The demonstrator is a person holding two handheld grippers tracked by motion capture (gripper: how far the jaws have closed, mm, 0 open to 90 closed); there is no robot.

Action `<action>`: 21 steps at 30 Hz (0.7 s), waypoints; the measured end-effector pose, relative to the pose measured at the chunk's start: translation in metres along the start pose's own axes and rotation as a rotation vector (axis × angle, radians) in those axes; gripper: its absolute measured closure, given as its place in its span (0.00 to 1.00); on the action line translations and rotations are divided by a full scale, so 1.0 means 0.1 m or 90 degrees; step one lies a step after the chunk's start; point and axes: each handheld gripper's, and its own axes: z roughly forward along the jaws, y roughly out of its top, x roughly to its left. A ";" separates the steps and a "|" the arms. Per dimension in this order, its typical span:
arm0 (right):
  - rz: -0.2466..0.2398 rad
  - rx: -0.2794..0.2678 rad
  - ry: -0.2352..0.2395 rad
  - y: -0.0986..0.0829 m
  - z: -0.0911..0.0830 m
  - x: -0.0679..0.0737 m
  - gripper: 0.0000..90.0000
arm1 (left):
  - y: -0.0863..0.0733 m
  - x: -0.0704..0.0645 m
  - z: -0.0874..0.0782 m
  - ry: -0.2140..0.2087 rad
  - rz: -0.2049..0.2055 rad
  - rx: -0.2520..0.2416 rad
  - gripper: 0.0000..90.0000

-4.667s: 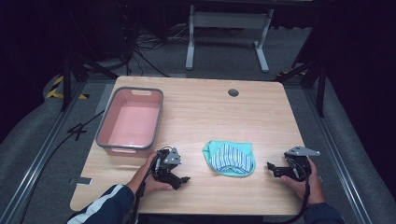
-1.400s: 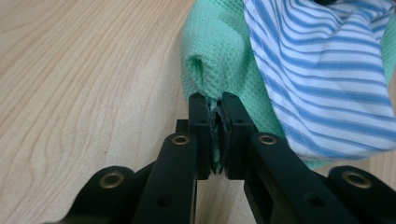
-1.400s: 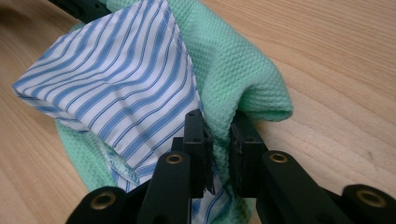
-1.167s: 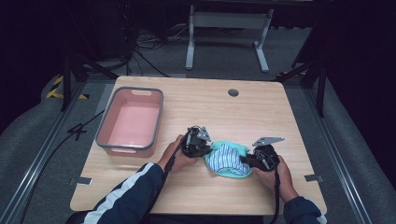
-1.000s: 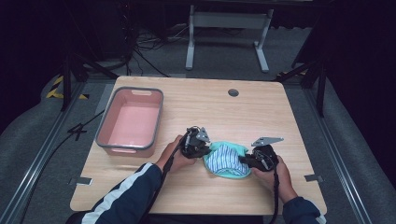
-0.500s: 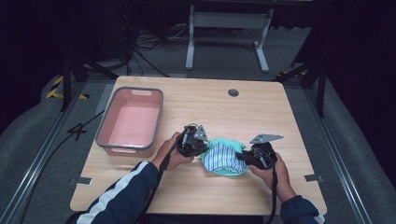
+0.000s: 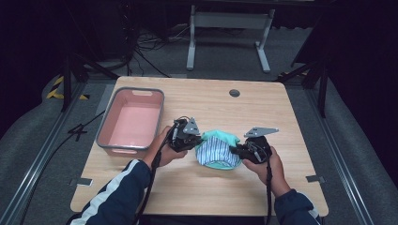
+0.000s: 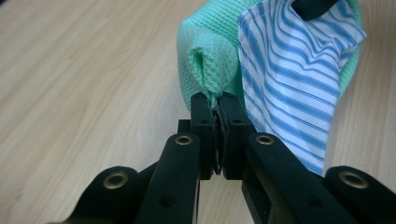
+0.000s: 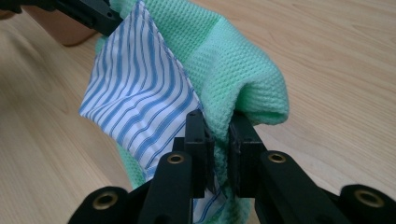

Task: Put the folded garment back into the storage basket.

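- Wood desk sits in a dark room, with grey floor and cables all around it.
- Your cloth is near the middle of the desk, a bit toward you. It is green, with a blue striped piece on it.
- Your left gripper has its fingers pressed tight on a green edge at the left of the cloth.
- Your right gripper has its fingers clamped on the green edge at the right, with the striped piece caught in there too.
- I think you are lifting or folding the cloth. Move both hands together and at the same speed, so it hangs flat and does not twist.
- Keep both grips tight. The left one has just a thin bit of edge, so it could slip if you pull hard.
- Do not pull your hands far apart. That could tug the cloth out of one side.
- A pink bin is just beside your left hand. Watch your elbow there.
- Bare wood lies behind the cloth, up to the small round hole. Right of your right hand is bare too.
- The near edge of the desk is close to your arms, so work away from you.
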 end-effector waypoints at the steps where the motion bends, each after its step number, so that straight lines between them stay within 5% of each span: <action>1: 0.001 -0.002 0.003 0.03 0.00 0.01 0.89 | 0.00 0.02 -0.03 0.003 -0.004 0.000 0.96; 21: -0.052 -0.031 0.018 0.67 0.16 0.27 0.89 | -0.14 0.31 -0.67 0.075 -0.049 -0.036 0.96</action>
